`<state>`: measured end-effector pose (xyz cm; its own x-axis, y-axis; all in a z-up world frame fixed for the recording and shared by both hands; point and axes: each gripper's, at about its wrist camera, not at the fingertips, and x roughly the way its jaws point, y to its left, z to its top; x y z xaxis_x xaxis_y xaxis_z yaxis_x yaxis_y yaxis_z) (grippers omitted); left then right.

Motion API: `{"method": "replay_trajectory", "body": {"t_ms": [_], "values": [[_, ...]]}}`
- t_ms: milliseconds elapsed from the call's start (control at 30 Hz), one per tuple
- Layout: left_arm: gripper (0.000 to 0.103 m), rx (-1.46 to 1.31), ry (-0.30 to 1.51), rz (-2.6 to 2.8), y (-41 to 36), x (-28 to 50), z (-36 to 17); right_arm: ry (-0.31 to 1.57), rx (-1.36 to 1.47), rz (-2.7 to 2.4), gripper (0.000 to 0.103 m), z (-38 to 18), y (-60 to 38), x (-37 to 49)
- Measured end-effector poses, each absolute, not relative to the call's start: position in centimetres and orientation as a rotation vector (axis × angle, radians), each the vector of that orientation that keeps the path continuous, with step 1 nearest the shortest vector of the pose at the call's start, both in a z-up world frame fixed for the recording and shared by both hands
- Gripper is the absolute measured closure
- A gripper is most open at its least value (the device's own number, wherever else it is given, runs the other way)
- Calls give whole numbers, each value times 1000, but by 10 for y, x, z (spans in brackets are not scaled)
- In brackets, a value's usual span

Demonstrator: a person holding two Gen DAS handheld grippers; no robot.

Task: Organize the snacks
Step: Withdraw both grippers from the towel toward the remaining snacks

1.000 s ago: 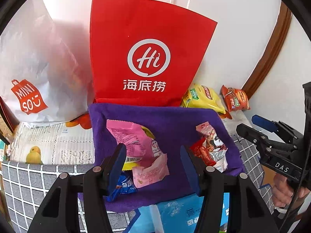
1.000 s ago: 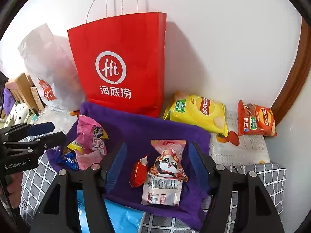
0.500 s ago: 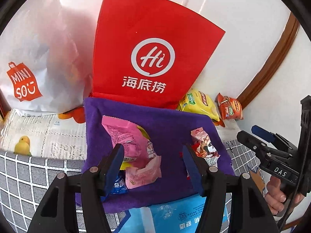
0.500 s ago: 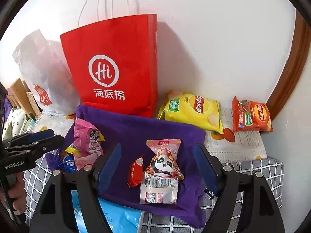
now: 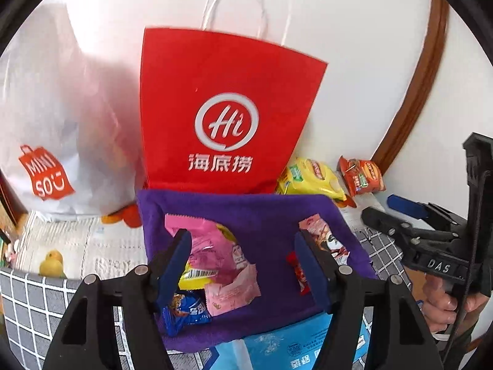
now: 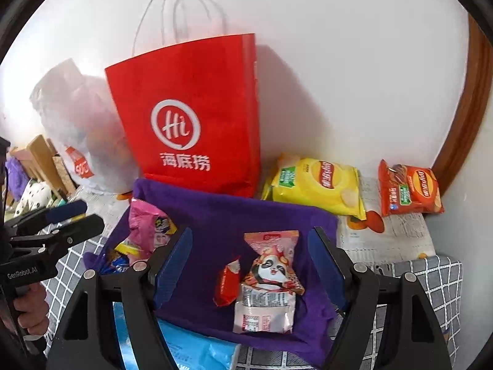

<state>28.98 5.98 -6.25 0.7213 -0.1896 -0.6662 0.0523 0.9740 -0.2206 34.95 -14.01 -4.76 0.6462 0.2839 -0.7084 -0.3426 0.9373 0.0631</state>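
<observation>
The snacks lie loose on the purple cloth (image 6: pixel 215 215) on the counter: a pink packet pile (image 5: pixel 212 252) at its left, a panda packet (image 6: pixel 268 277) and small red packet (image 6: pixel 226 283) at its right. Since a second ago the left gripper (image 5: pixel 243 265) has widened over the pink pile and its jaws are opening now, nothing between them touched; a pick looks imminent. The right gripper (image 6: pixel 251 265) stands wide and empty, framing the panda packet.
</observation>
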Motion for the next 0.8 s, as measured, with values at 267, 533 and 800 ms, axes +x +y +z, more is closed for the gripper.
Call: {"method": "replay_trajectory", "body": {"t_ms": [267,533,800], "values": [[36,-200,753,-142,62,288,-54,757,-48,346,26,-39,-137,344],[36,-224,726,-193,63,279,-44,722,-22,326,30,-40,-137,330],[36,-211,737,-253,53,270,-32,749,33,327,30,-49,-154,294]]}}
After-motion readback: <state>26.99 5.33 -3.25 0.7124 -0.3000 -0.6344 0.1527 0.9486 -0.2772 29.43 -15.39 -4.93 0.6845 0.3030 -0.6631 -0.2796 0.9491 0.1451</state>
